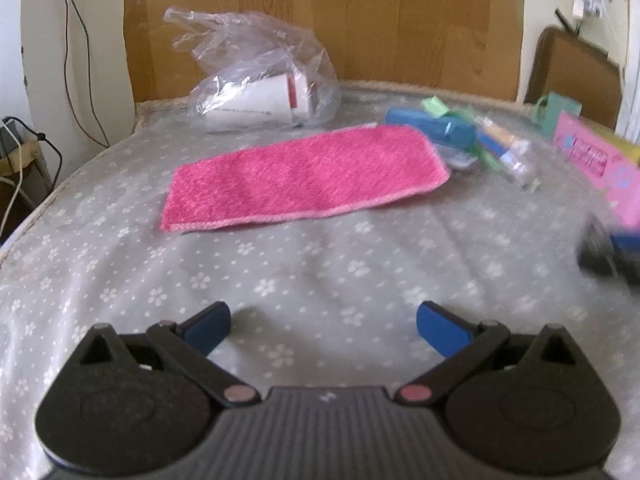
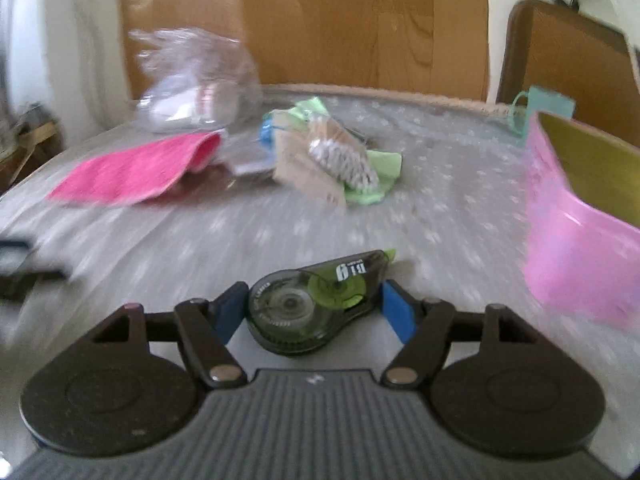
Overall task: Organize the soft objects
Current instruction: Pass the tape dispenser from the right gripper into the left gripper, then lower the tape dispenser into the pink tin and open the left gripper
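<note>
A pink fluffy cloth (image 1: 304,176) lies flat on the grey flowered tablecloth (image 1: 280,264), ahead of my left gripper (image 1: 323,324), which is open and empty above the cloth-covered table. The cloth also shows in the right wrist view (image 2: 132,172), far left. My right gripper (image 2: 314,306) is shut on a dark correction tape dispenser with a green wheel (image 2: 316,300), held between the blue pads just above the table. The right wrist view is motion-blurred.
A clear plastic bag with a white cup (image 1: 260,92) sits at the back. A pile of small packaged items with a green cloth (image 2: 340,156) lies mid-table. A pink box (image 2: 580,216) stands at the right. A wooden board is behind the table.
</note>
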A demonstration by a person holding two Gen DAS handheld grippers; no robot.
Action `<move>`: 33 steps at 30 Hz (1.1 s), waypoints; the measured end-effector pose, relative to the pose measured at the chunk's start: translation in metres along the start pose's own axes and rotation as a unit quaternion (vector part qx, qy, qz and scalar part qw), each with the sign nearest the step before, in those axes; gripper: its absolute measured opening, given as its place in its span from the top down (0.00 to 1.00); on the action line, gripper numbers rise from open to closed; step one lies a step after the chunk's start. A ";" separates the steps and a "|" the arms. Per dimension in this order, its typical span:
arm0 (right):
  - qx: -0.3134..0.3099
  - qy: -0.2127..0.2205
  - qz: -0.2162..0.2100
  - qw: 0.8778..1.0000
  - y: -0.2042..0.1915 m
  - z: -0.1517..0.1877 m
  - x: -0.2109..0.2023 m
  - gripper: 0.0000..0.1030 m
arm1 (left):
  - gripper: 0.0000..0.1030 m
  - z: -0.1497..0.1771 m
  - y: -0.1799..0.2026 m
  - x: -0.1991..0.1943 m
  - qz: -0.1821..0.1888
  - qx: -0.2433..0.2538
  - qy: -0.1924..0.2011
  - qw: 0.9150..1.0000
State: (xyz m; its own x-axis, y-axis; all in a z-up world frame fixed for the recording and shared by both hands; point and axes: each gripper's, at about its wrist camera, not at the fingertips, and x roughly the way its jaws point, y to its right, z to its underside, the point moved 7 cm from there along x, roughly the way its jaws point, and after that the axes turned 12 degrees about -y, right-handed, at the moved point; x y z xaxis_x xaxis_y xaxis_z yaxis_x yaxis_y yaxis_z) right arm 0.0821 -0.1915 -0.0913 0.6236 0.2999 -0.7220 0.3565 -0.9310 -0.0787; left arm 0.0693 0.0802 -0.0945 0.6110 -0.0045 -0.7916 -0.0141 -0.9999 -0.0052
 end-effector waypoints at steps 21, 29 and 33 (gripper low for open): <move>-0.001 0.094 0.040 0.995 0.004 0.061 -0.067 0.49 | 0.43 0.007 0.243 -0.019 0.289 0.201 -0.067 0.934; 0.023 0.187 0.104 0.976 0.081 -0.003 -0.114 0.49 | 0.43 -0.069 0.313 -0.058 0.328 0.229 0.006 0.916; 0.037 0.197 0.132 0.971 0.132 -0.033 -0.110 0.49 | 0.43 -0.106 0.362 -0.056 0.341 0.241 0.034 0.908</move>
State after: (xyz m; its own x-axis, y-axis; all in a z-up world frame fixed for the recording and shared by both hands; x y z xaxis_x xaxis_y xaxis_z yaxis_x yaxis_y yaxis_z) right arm 0.0838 -0.3405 0.0000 0.9096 0.0908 -0.4054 0.1057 -0.9943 0.0144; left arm 0.1144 -0.2835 0.0128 0.3771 -0.6380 -0.6714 -0.7428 -0.6413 0.1921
